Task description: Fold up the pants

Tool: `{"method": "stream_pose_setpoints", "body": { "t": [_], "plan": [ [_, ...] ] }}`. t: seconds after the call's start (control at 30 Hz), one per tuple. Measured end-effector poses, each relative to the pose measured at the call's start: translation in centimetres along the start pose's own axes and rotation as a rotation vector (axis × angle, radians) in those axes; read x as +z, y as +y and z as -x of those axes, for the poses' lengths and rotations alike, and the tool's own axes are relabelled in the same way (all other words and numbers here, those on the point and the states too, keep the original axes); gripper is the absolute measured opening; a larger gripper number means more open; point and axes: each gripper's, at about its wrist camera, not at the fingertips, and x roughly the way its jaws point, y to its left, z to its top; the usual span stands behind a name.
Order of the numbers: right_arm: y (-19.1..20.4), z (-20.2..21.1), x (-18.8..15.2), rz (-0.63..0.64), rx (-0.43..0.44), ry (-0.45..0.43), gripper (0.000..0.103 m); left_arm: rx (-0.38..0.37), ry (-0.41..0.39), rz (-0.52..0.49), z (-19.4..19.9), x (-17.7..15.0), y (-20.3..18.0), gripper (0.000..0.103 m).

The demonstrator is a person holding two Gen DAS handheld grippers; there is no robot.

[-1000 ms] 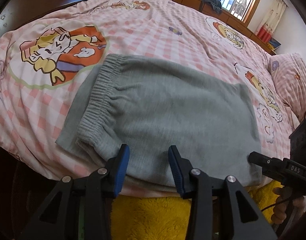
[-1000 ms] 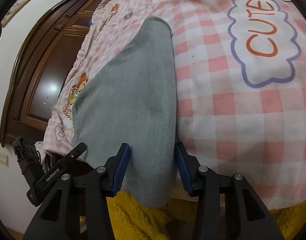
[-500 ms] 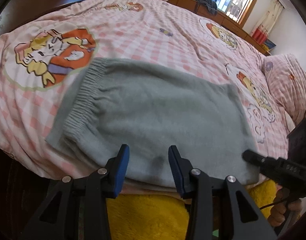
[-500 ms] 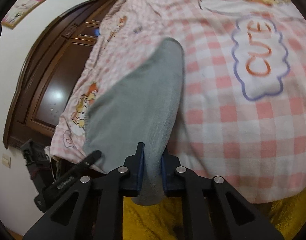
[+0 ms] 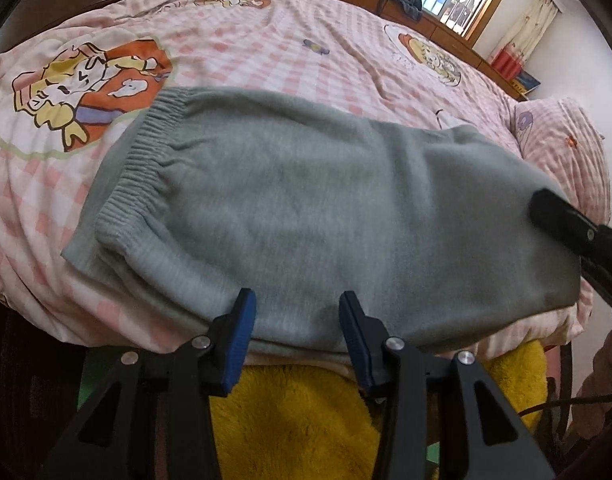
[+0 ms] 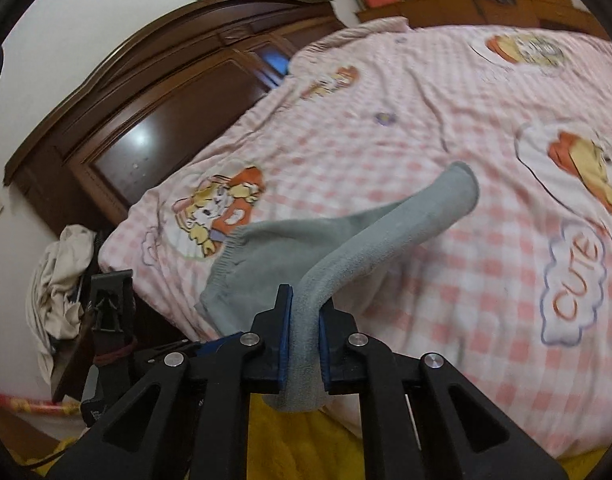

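Observation:
Grey pants [image 5: 326, 208] lie folded on the pink checked bed, the ribbed waistband [image 5: 141, 160] at the left. My left gripper [image 5: 295, 328] is open at the near edge of the pants, the fabric between its blue pads, not pinched. My right gripper [image 6: 304, 340] is shut on the right end of the pants [image 6: 370, 236] and holds it lifted off the bed. The right gripper also shows in the left wrist view [image 5: 566, 220] at the pants' right end.
The pink quilt [image 5: 265, 40] with cartoon prints covers the bed. A dark wooden headboard [image 6: 145, 120] stands at the left. A pillow [image 5: 562, 140] lies at the right. Yellow fluffy fabric [image 5: 289, 420] hangs below the near edge. Clothes [image 6: 61, 272] are piled beside the bed.
My right gripper closed on the right end of the pants and lifted it up off the bed. My left gripper stayed open at the near edge.

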Motion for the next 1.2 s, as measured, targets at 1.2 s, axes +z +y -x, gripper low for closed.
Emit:
{"method": "stream_pose_setpoints", "body": {
  "t": [1.2],
  "plan": [
    [13.1, -17.6, 1.4, 0.296, 0.143, 0.332, 0.012, 0.129, -0.125, 0.239, 6.1, -1.1, 12.7, 0.045]
  ]
}}
